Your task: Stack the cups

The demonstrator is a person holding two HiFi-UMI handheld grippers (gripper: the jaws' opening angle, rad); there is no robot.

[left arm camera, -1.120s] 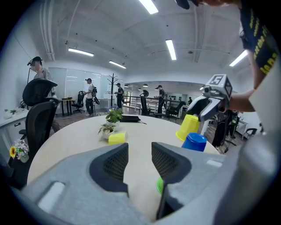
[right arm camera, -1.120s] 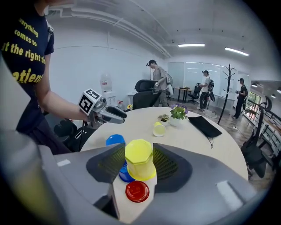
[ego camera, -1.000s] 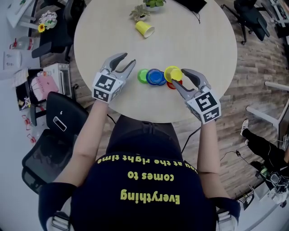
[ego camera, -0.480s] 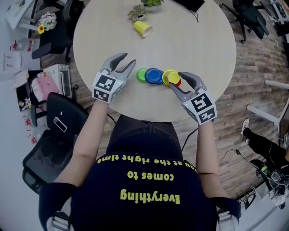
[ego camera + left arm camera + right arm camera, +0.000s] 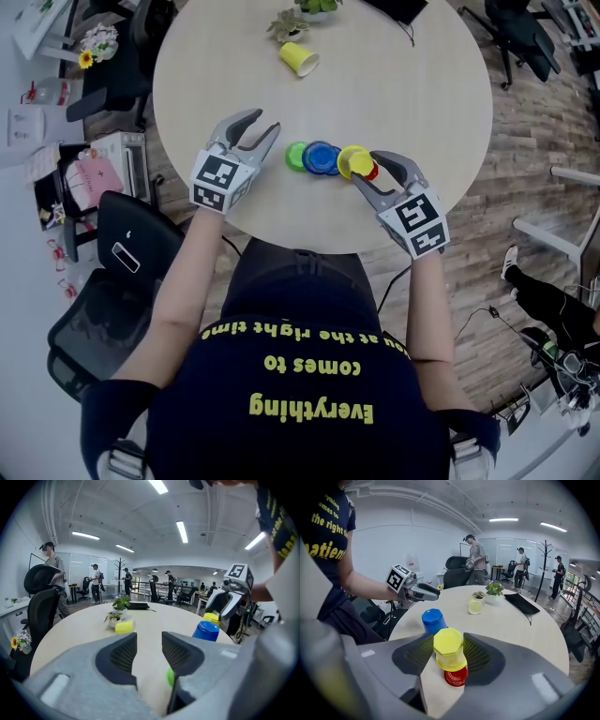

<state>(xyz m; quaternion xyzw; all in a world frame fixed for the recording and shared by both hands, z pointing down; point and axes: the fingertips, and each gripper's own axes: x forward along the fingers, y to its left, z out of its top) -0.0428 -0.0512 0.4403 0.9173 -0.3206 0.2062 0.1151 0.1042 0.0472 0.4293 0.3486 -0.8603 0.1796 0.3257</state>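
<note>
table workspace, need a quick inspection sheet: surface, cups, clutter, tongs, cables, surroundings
surface: round pale table
job's things: green cup, blue cup and red cup in a row near the front edge; yellow cup over the red one; second yellow cup on its side at the far edge
clutter: potted plant, black pouch
grippers: left tongs open, empty; right tongs shut on yellow cup
cables: thin cable from the pouch
surroundings: office chair, wood floor, people standing far off

An inverted yellow plastic cup tilts over an inverted red plastic cup. Beside them stand an inverted blue plastic cup and a green plastic cup. A pale yellow cup lies sideways, well apart.
</note>
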